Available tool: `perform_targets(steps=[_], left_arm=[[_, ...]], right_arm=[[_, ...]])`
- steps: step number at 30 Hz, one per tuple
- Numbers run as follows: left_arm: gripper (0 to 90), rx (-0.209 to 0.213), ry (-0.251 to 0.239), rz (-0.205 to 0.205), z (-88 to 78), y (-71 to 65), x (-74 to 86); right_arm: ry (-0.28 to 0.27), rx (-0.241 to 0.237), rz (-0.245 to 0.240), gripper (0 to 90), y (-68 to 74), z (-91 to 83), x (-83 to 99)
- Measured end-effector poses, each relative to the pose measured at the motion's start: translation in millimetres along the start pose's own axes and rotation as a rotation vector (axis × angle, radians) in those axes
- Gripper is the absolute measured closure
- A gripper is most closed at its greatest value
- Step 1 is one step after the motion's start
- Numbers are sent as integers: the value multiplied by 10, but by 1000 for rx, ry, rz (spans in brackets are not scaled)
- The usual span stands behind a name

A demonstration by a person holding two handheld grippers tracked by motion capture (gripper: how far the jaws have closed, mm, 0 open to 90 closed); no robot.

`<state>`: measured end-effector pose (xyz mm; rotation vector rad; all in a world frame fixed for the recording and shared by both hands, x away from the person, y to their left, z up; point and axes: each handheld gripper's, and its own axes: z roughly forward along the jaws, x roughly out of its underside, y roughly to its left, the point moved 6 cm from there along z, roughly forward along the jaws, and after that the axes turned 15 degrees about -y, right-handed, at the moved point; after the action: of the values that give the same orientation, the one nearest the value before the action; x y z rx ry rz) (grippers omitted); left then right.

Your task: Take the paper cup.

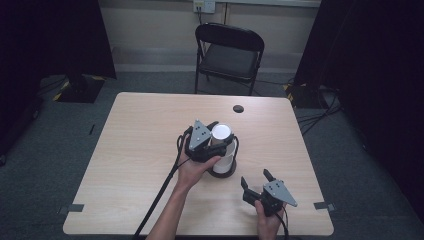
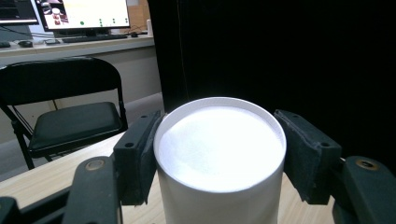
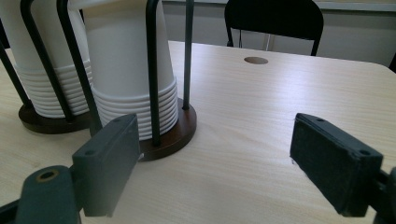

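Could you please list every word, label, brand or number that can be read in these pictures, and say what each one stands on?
No text can be read.
Monitor behind the desk, left gripper view: the screen shows a window with small marks, too small and blurred to read.
Wall socket above the folding chair: no legible marking.
White cups, their holder and the grippers: no print visible.

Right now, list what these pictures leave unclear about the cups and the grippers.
- Left gripper grip: its pads flank the top cup closely, but contact can't be confirmed in the left gripper view.
- Cup stacks' tops: cut off by the upper edge of the right gripper view.
- Holder base: in the high view, the left hand covers its left side.
- Monitor contents: too small and blurred in the left gripper view.
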<state>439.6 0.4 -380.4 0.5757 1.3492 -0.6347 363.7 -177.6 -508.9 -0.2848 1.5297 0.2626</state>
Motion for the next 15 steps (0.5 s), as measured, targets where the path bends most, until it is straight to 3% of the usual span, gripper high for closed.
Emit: perform_targets(steps=[15], left_arm=[[347, -6, -55, 2, -115, -5, -204]], right_arm=[[1, 3, 3, 155, -3, 2, 1]])
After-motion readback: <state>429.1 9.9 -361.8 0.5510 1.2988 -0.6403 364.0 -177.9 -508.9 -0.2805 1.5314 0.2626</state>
